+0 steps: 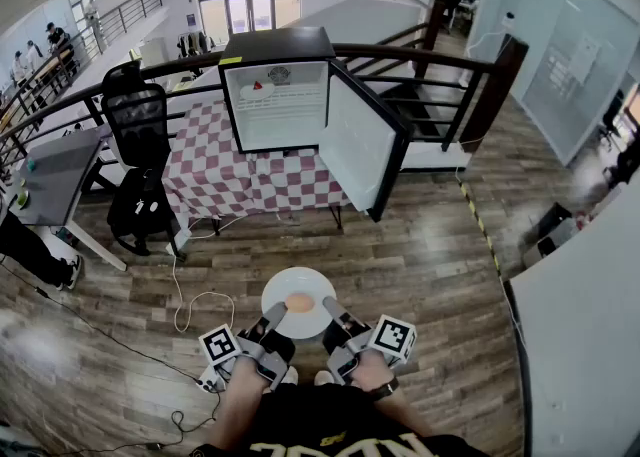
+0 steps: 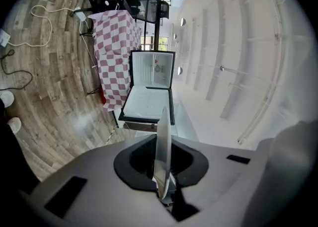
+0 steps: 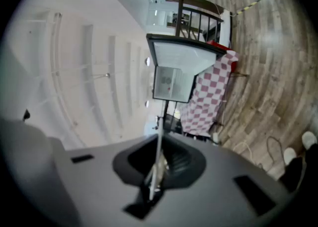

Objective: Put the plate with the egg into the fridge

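I have the white plate (image 1: 292, 283) between both hands, level over the wood-plank floor (image 1: 420, 245), well short of the fridge (image 1: 278, 95). It is a smooth round disc with a thin rim. The egg (image 1: 299, 302) lies on it as a small tan oval, a little toward my side of the middle.

My left gripper (image 1: 276, 313) takes the rim at about eight o'clock. In the left gripper view its grey, matte fingers (image 2: 99, 191) are clenched on the plate's edge (image 2: 163, 146), which stands up from the dark hollow between them like a pale blade. My right gripper (image 1: 331, 309) takes the rim at about four o'clock. In the right gripper view its fingers (image 3: 223, 191) are likewise pinched tight on the edge (image 3: 158, 159), seen there as a fine white line. Each gripper carries its cube of black-and-white square markers, one at seven o'clock (image 1: 220, 345) and the other at five (image 1: 394, 337).

At twelve o'clock from the plate the fridge is a small black box with a white, smooth-walled inside. Its door (image 1: 360, 145) hangs wide open toward one o'clock. It sits on a counter (image 1: 215, 180) draped in red-and-white checked cloth. A black mesh-backed chair (image 1: 137, 117) stands at ten o'clock.
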The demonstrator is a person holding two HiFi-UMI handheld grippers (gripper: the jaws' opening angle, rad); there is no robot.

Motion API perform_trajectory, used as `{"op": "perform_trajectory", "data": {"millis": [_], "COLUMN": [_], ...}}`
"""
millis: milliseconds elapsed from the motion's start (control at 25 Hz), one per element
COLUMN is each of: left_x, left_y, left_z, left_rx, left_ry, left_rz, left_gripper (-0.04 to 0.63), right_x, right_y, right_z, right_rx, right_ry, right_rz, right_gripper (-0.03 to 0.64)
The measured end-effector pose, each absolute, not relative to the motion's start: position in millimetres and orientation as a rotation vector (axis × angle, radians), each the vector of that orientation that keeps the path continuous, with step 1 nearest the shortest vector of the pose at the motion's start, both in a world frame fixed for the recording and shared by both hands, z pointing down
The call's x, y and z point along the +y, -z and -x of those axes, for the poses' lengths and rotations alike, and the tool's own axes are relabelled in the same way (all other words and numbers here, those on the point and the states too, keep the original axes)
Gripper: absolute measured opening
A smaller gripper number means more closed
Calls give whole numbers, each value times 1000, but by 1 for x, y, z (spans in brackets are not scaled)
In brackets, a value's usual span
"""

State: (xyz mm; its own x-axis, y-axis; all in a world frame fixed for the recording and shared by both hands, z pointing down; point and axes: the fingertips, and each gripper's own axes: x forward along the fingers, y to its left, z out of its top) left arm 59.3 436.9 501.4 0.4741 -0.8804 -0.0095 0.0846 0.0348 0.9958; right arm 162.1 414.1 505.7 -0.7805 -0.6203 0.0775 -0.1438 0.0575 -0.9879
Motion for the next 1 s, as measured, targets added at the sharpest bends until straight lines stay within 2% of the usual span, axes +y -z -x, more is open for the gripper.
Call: {"op": "perform_trajectory", "data": {"millis": [440,1000], "left_x": [457,427], "left_y": [-508,-512], "left_z": [-113,-118], "left_rx": [-780,-820], "left_ry": [855,840], "left_rz": [-1304,-1296], "left_gripper": [44,44], "right_x": [434,402], "right_y": [-511,-516], "right_z": [-218,-221], "right_rx": [2011,1976], "right_ry": [1760,1786], "right_rz": [785,742], "right_gripper": [41,41]}}
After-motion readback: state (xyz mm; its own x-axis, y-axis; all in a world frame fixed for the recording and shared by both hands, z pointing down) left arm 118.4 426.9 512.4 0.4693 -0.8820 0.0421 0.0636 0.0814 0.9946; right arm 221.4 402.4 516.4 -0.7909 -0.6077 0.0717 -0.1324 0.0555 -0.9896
